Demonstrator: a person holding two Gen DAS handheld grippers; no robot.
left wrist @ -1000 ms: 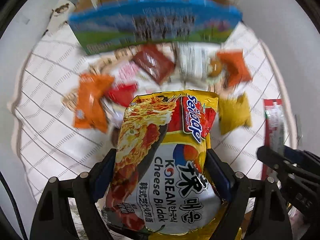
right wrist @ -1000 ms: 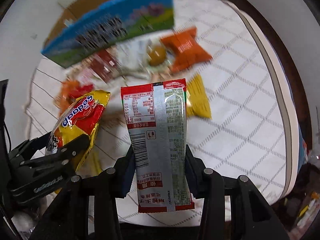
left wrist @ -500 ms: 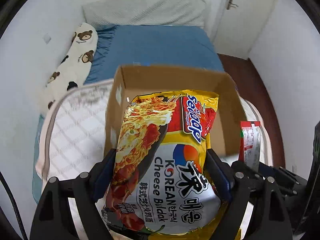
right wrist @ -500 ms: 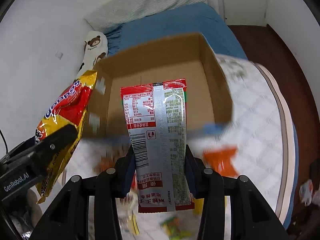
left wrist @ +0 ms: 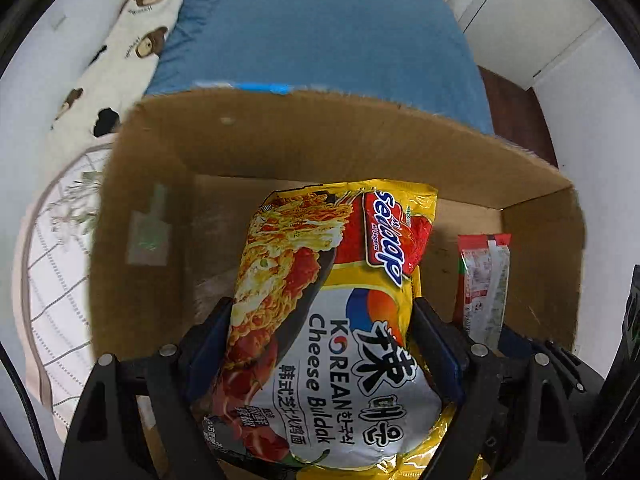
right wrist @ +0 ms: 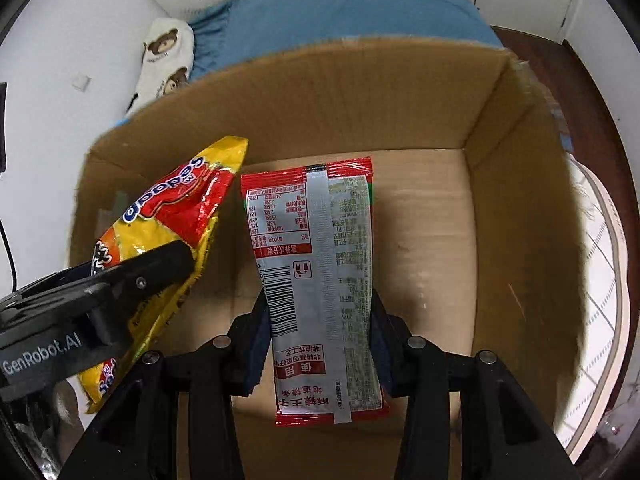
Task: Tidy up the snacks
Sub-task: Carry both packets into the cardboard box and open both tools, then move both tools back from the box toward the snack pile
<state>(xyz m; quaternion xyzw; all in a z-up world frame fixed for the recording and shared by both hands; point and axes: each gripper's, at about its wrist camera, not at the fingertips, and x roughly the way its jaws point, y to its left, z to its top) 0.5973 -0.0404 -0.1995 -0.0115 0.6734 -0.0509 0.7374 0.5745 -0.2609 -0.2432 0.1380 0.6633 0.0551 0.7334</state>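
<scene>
Left gripper point(left wrist: 320, 344) clamped on yellow Korean Cheese Buldak noodle packet point(left wrist: 332, 320), right gripper point(right wrist: 318, 332) on red-and-silver flat snack sachet point(right wrist: 316, 280). Both over open brown cardboard box point(right wrist: 500, 184), seemingly above its floor.

I see my yellow-and-red noodle packet point(left wrist: 332, 320), red-and-silver snack sachet point(right wrist: 320, 280), brown cardboard box point(right wrist: 400, 100), and blue bedsheet point(left wrist: 312, 32).

A: Cardboard box point(right wrist: 500, 216), top open, floor bare at right.
B: Obstacles: box walls all round; noodle packet point(left wrist: 332, 320) and red sachet point(right wrist: 320, 280) crowding the left.
</scene>
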